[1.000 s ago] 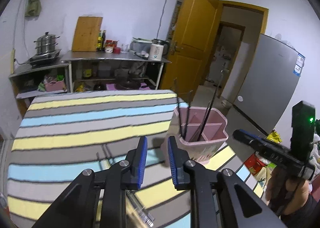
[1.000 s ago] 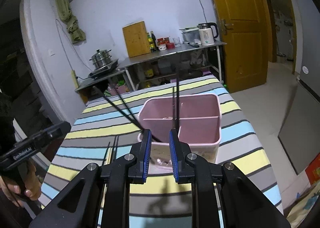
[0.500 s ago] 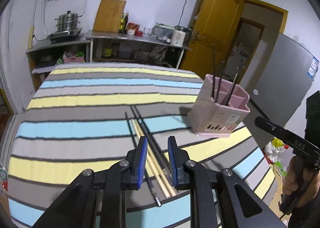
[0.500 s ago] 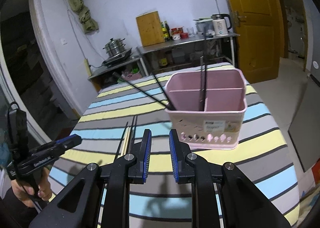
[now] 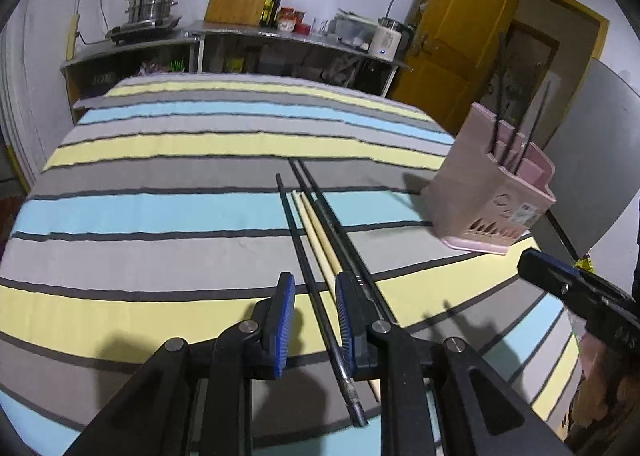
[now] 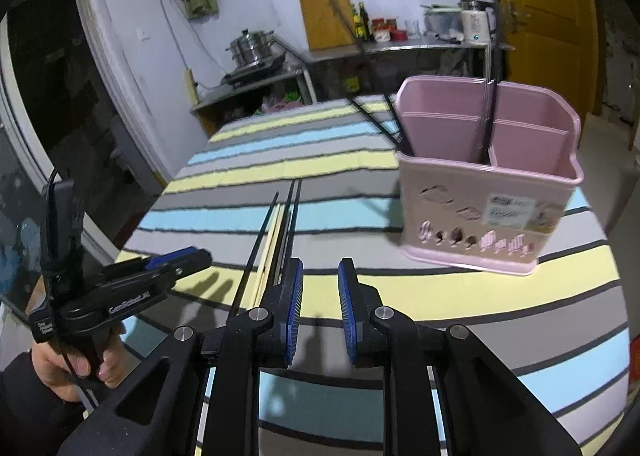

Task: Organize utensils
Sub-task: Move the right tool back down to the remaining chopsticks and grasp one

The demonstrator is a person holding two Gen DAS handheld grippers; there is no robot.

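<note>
Black chopstick (image 5: 304, 256) lies between my left gripper (image 5: 315, 320) pads, unclamped (jaws apart); right gripper (image 6: 320, 308) released, pink holder (image 6: 488, 184) ahead-right.

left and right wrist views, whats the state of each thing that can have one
left gripper: fingers apart over the loose chopsticks, nothing gripped
right gripper: fingers apart, empty
pink utensil holder: upright on the table, a few dark chopsticks standing in it
loose chopsticks: lying flat on the striped cloth, dark and pale ones side by side
yellow door: open
</note>
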